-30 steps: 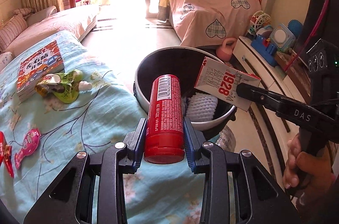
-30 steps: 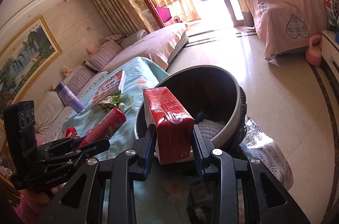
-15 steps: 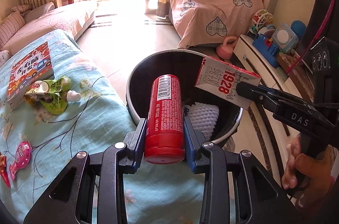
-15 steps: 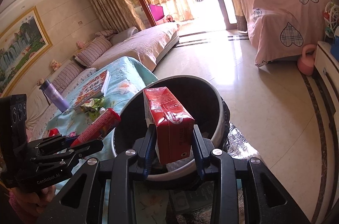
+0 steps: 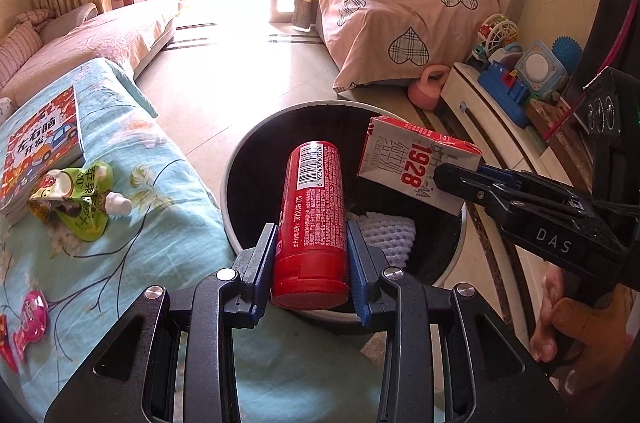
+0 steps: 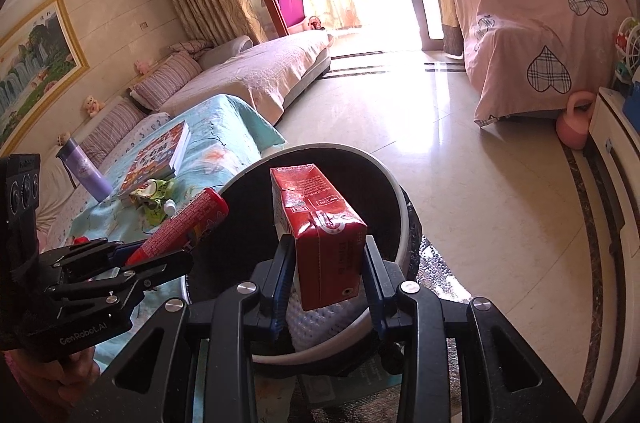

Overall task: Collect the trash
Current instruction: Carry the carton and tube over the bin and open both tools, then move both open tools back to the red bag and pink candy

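Note:
My left gripper (image 5: 311, 249) is shut on a red cylindrical tube (image 5: 313, 219) with a barcode, held over the near rim of the black trash bin (image 5: 256, 147). My right gripper (image 6: 325, 263) is shut on a red and white milk carton (image 6: 320, 227), also above the bin (image 6: 394, 183). In the left wrist view the carton (image 5: 412, 159) hangs at the right over the bin's mouth, pinched by the right gripper (image 5: 452, 179). The right wrist view shows the tube (image 6: 180, 223) at the left in the left gripper (image 6: 160, 255). White foam netting (image 5: 386, 233) lies inside the bin.
On the teal bedspread (image 5: 160, 199) lie a green drink pouch (image 5: 76, 199), a picture book (image 5: 40, 143) and pink wrappers (image 5: 30, 319). A purple bottle (image 6: 84, 169) stands further back. A pink covered bed (image 5: 400, 15), a pink kettlebell (image 5: 428, 89) and a toy shelf (image 5: 520, 79) lie beyond.
Both grippers have moved towards the bin with their loads. The bin now looms larger and sits more directly under the tube and the carton. The grips have not changed.

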{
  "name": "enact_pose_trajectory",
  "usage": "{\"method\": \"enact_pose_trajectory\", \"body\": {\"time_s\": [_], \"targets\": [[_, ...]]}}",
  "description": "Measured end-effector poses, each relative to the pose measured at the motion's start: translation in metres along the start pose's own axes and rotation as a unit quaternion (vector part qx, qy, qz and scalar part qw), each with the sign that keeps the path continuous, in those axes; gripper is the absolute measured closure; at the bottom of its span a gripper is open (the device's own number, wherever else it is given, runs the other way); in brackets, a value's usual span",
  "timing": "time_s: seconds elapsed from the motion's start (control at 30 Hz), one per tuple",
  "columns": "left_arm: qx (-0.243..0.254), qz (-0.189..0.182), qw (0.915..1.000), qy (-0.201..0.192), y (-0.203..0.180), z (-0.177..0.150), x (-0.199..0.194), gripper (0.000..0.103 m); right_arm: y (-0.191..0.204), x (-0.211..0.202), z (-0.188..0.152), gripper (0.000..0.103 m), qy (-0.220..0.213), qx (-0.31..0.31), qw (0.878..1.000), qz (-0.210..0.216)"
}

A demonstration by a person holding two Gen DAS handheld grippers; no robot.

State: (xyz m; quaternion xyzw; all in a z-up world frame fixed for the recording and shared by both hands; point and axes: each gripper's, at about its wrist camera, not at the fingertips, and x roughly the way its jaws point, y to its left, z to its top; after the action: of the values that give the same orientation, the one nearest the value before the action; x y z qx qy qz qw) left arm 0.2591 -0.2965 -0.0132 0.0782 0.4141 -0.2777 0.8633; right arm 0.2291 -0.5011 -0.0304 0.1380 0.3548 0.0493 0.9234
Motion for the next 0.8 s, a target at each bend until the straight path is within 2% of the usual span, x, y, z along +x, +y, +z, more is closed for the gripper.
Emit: {"method": "enact_pose_trajectory", "body": {"time_s": [0.13,0.23,0.43,0.6,0.67,0.73,0.8], "targets": [[-0.002,0.002,1.0000,0.006,0.003,0.001,0.004,0.068,0.000,0.004,0.004,0.069,0.005,0.000,1.000,0.002],[-0.013,-0.001,0.9999,-0.001,0.008,-0.001,0.000,0.052,0.000,0.004,0.003,0.066,0.005,0.007,1.000,0.008],[-0.032,-0.003,0.9992,-0.025,0.022,-0.016,-0.025,0.051,0.003,-0.008,-0.007,0.063,-0.007,0.025,0.999,0.023],[-0.053,0.007,0.9980,-0.035,0.040,-0.043,-0.048,0.049,0.021,-0.022,-0.020,0.044,-0.023,0.030,0.998,0.050],[-0.068,0.010,0.9970,-0.035,0.050,-0.057,-0.057,0.048,0.034,-0.026,-0.025,0.031,-0.028,0.028,0.997,0.062],[-0.082,0.013,0.9959,-0.035,0.060,-0.072,-0.064,0.048,0.049,-0.028,-0.032,0.024,-0.026,0.023,0.997,0.075],[-0.094,0.025,0.9947,-0.034,0.070,-0.087,-0.072,0.048,0.063,-0.028,-0.039,0.023,-0.022,0.017,0.996,0.087]]}}
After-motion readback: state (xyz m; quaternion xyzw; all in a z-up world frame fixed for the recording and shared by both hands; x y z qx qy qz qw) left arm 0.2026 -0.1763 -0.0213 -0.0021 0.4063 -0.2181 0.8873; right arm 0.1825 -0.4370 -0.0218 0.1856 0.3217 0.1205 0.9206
